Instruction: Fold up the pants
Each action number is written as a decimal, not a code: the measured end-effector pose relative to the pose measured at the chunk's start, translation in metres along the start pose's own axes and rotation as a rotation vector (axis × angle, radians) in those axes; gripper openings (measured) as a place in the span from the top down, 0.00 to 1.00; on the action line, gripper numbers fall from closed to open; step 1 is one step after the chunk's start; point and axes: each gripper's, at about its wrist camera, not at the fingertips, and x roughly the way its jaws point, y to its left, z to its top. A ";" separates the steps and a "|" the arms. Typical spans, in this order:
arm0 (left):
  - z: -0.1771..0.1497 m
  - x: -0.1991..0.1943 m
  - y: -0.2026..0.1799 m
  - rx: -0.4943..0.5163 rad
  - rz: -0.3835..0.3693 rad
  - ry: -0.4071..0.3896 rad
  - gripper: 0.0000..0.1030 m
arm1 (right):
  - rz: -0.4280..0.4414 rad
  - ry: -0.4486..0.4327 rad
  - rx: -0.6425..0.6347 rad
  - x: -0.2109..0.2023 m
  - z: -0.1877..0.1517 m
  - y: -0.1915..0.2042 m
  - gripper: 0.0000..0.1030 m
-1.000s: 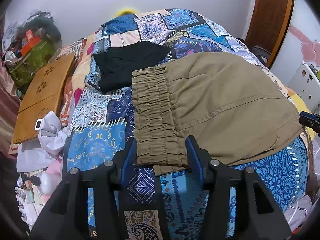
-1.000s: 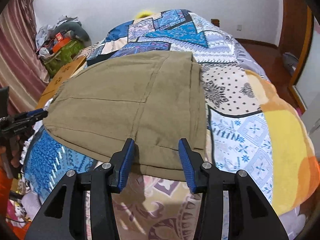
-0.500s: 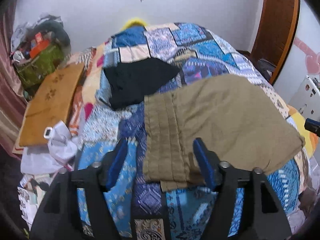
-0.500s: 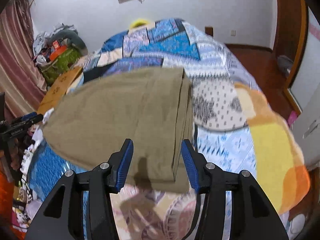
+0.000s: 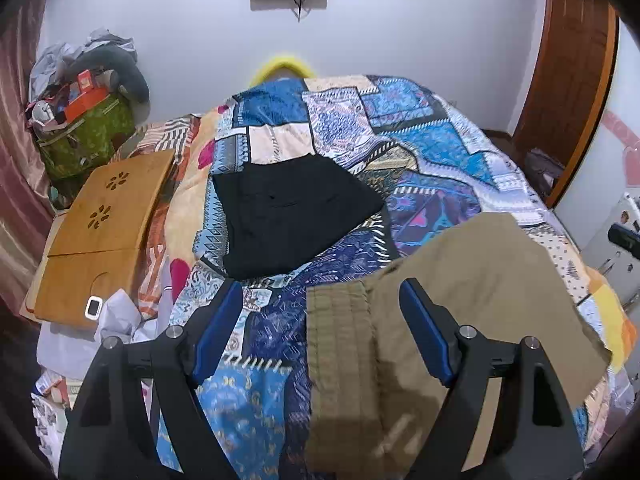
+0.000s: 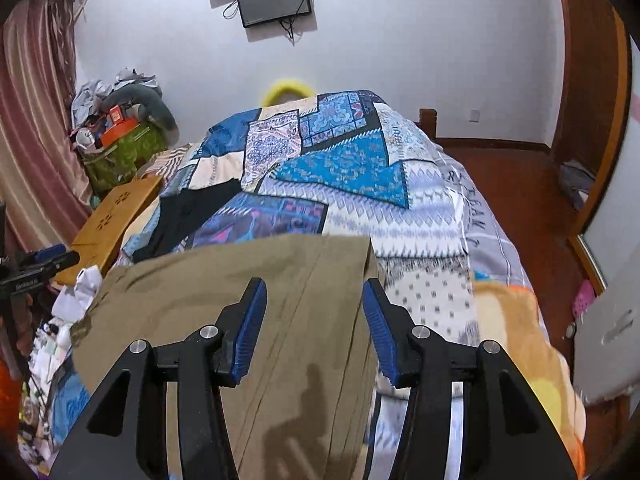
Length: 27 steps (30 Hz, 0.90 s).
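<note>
The khaki pants (image 5: 500, 272) lie folded in a flat rectangle on the patchwork bedspread (image 5: 360, 120), with the gathered elastic waistband (image 5: 340, 340) at their left end. My left gripper (image 5: 320, 292) hovers above that waistband end. Its jaws are opening and wide apart, and nothing is pressed between them. In the right wrist view the pants (image 6: 200, 280) show their stacked folded edge at the right end. My right gripper (image 6: 313, 286) hangs open above that end, its blue pads clear of the cloth.
A folded black garment (image 5: 288, 212) lies farther up the bed. A wooden lap desk (image 5: 104, 216), crumpled white cloth (image 5: 116, 312) and a green bag (image 5: 88, 136) crowd the left side. A wooden door (image 5: 568, 80) and bare floor (image 6: 520, 184) are to the right.
Both grippers have drawn back and up from the near edge of the pants, which now sit lower and smaller in view. The left jaws have spread wider. The pants stay folded on the bed.
</note>
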 end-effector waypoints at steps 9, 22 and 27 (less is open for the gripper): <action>0.008 0.074 0.009 -0.040 -0.024 0.142 0.22 | 0.015 0.079 0.012 0.079 0.027 -0.020 0.55; -0.007 0.109 -0.005 -0.002 -0.058 0.196 0.22 | 0.003 0.359 0.053 0.207 0.019 -0.060 0.55; -0.011 0.109 -0.001 0.004 0.018 0.160 0.22 | 0.003 0.358 0.043 0.211 0.013 -0.060 0.55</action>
